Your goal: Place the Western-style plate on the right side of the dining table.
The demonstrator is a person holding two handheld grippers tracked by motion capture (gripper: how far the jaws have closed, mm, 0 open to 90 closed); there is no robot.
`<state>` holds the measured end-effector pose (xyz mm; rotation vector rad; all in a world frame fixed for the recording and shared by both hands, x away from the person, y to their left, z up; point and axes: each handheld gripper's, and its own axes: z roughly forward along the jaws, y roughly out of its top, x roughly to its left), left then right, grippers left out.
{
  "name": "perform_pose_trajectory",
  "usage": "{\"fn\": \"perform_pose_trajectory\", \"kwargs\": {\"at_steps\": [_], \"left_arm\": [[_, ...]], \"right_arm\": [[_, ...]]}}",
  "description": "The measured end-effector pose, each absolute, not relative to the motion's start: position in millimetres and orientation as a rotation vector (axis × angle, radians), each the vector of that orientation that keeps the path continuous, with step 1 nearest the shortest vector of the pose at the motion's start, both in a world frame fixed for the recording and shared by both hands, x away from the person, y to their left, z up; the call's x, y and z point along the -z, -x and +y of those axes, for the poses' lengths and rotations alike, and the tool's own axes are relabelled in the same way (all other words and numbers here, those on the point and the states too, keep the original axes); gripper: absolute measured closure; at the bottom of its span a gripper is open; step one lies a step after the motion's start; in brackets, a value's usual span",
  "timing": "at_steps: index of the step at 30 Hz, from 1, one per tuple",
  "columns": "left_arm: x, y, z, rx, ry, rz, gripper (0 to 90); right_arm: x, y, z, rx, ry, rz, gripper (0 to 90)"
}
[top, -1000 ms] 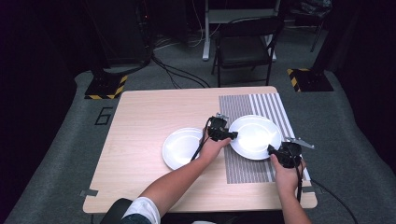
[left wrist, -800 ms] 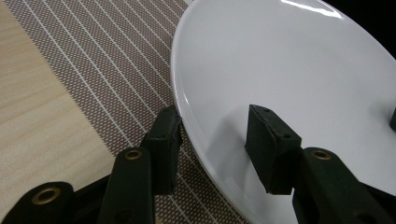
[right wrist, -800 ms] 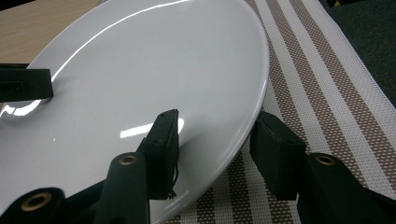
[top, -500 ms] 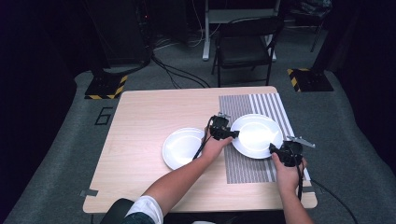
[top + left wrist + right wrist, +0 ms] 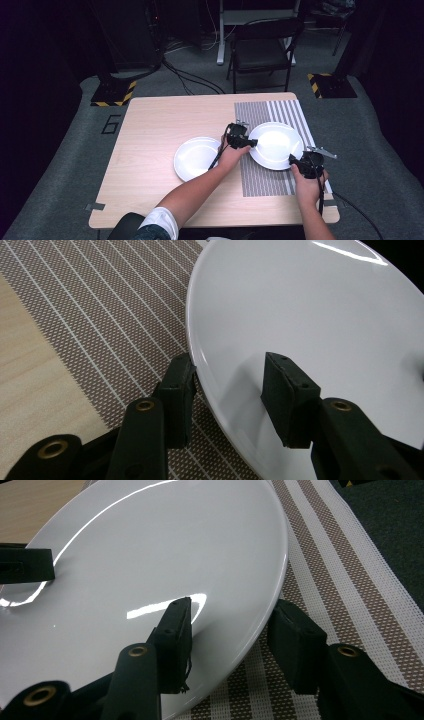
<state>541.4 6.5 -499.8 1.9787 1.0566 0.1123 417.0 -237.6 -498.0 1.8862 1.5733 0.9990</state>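
A white plate (image 5: 276, 145) lies on the striped mat (image 5: 265, 182). My left gripper (image 5: 251, 143) straddles its left rim. In the left gripper view the plate (image 5: 320, 315) has one pad (image 5: 177, 390) at the rim's outer edge and the other pad (image 5: 290, 395) over the inner face. That gripper (image 5: 230, 375) has just been closing, with the rim between its jaws. My right gripper (image 5: 295, 161) is shut on the near right rim. In the right gripper view it (image 5: 232, 617) has one pad on the plate (image 5: 150, 555) and one under the edge.
A second white plate (image 5: 196, 157) sits on the bare wood table (image 5: 150, 130) just left of my left hand. The mat reaches the table's right edge. A folding chair (image 5: 262, 50) stands beyond the far edge.
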Motion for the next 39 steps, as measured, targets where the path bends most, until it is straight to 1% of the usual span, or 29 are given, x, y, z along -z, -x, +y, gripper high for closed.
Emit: {"fn": "perform_pose_trajectory", "kwargs": {"at_steps": [23, 39], "left_arm": [[509, -549, -7, -0.127, -2.003, 1.085, 56.7], [511, -551, -6, -0.132, -2.014, 1.104, 57.4]], "right_arm": [[509, -429, -244, -0.948, -1.924, 1.558, 52.3], [512, -432, -241, -0.934, -1.942, 1.568, 52.3]]}}
